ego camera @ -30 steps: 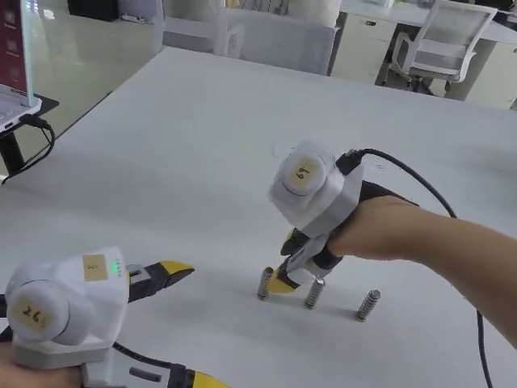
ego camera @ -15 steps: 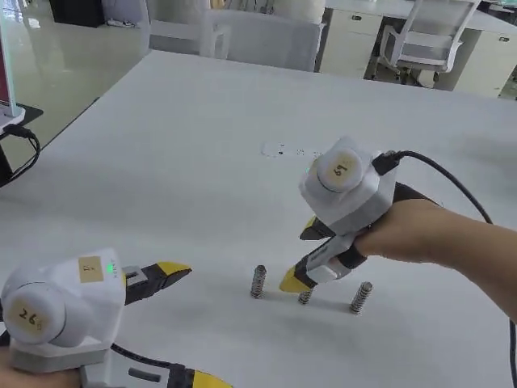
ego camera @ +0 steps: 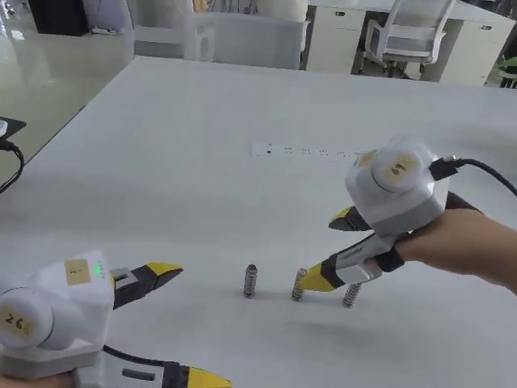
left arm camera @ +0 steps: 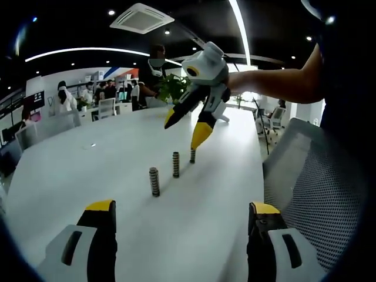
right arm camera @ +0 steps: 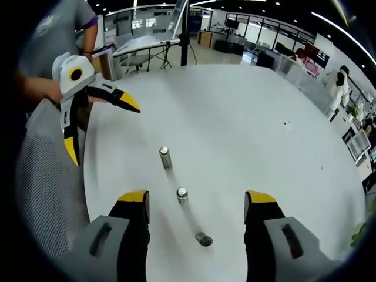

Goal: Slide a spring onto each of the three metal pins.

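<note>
A: State of the left gripper [ego camera: 194, 323]?
B: Released. Jaws spread wide, nothing between them. It is held low over the table [ego camera: 202, 145].

A: Where are the springs [ego camera: 299, 284]?
B: Three, upright on the table, in one row straight ahead of the left gripper's jaws and clear of them. In order from it: nearest spring [left arm camera: 154, 181], middle spring [left arm camera: 175, 164], far spring [left arm camera: 192, 155]. They stand apart, none touching another. Whether a pin stands inside each, I cannot tell. The right gripper view shows a bright round top on two of them.

A: And the right gripper [ego camera: 325, 250]?
B: Also released, jaws wide apart, gripping nothing. A hand [ego camera: 460, 242] holds it above the row, tilted down. In its own view the row runs between its two jaws, with the far spring almost beneath it. In the head view its lower yellow tip appears just beside the middle spring; contact cannot be told.

A: Anything beyond it?
B: A cable [ego camera: 485, 170] leaves the back of the right gripper. Past the table's far edge stand chairs [ego camera: 408, 36].
</note>
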Demonstrator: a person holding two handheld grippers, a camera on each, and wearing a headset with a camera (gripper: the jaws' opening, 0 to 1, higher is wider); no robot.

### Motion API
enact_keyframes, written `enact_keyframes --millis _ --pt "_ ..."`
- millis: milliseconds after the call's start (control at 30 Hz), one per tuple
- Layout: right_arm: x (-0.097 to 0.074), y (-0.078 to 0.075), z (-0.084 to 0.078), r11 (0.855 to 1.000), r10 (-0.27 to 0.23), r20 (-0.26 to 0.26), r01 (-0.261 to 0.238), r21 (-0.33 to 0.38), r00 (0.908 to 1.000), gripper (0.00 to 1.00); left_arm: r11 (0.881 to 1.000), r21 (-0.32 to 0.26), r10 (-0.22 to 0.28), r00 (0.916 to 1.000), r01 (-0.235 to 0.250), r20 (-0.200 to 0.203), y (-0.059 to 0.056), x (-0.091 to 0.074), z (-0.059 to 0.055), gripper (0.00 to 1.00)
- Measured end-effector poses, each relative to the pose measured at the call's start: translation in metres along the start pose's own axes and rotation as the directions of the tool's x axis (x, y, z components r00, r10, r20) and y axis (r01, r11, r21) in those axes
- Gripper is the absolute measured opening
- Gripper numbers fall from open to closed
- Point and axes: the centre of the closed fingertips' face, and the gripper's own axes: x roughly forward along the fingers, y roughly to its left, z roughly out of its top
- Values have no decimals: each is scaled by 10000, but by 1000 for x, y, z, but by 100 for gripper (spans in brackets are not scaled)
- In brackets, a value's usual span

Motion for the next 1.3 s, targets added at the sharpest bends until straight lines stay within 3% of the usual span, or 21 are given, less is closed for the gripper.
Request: enact_keyframes --millis 267,633,867,1033,1200,1267,1300 --pt "-19 -1 -6 9974 -463 818 416 580 9956 69 10000 9 31 10000 -31 64 2 2 5 91" --pt "-40 6 -37 9896 -747 1560 539 1337 9849 72 10000 -28 23 9998 -22 212 2 7 12 91" --pt "-49 13 -51 9804 -1028 2050 644 1860 9733 74 10000 -53 -18 9998 19 211 0 9 13 91" --pt "-58 17 -59 9732 -1330 2648 754 2171 9551 75 9999 -168 11 9997 -7 249 -1 8 11 92" --pt "-62 26 -66 9761 -1371 3215 726 2049 9369 74 9997 -262 17 9997 -11 246 -2 7 9 91" --pt "-63 29 -68 9753 -1428 3583 695 2097 9226 75 9995 -312 29 9996 -20 265 -2 7 8 91" --pt "-62 30 -72 9747 -1428 3580 684 2127 9227 76 9994 -346 29 9996 -19 268 -2 7 7 91"
